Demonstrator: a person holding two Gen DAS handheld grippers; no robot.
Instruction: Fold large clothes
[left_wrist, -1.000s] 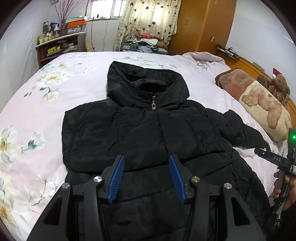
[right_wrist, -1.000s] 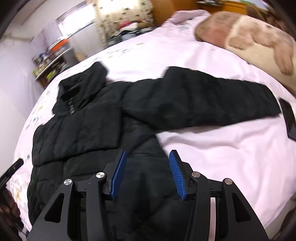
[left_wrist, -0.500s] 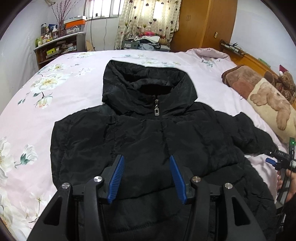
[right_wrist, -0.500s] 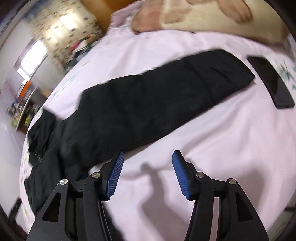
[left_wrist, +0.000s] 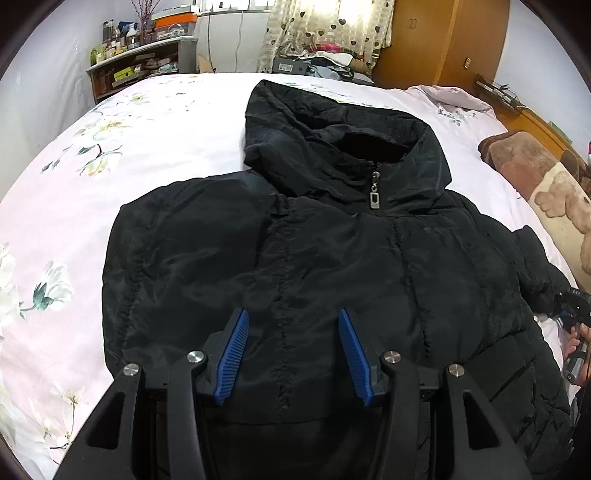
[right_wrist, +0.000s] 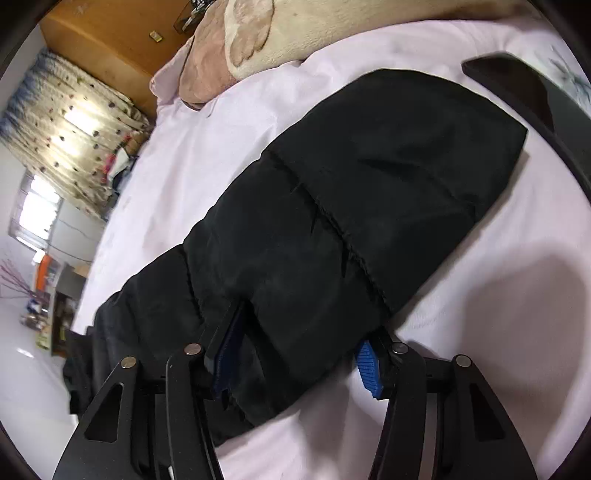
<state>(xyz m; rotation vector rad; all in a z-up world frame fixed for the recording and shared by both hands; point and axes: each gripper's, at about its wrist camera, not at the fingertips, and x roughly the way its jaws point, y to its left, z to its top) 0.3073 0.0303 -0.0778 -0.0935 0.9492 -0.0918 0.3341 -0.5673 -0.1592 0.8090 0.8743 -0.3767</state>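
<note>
Your left gripper (left_wrist: 291, 350) hovers, fingers spread, over the black padded hooded jacket (left_wrist: 314, 266); your right gripper (right_wrist: 295, 354) straddles its sleeve (right_wrist: 351, 206), pointing toward 2 o'clock, fingers spread

One black jacket (left_wrist: 314, 266), two claws, one phone (right_wrist: 524, 85), one bear pillow (left_wrist: 554, 195).

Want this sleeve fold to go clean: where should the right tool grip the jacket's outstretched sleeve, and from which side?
Probably across the sleeve a little short of the cuff, coming in from its near long edge. It lies flat and straight on the bed, so its width fits the open right tool, which already straddles it there, not yet shut.
</note>
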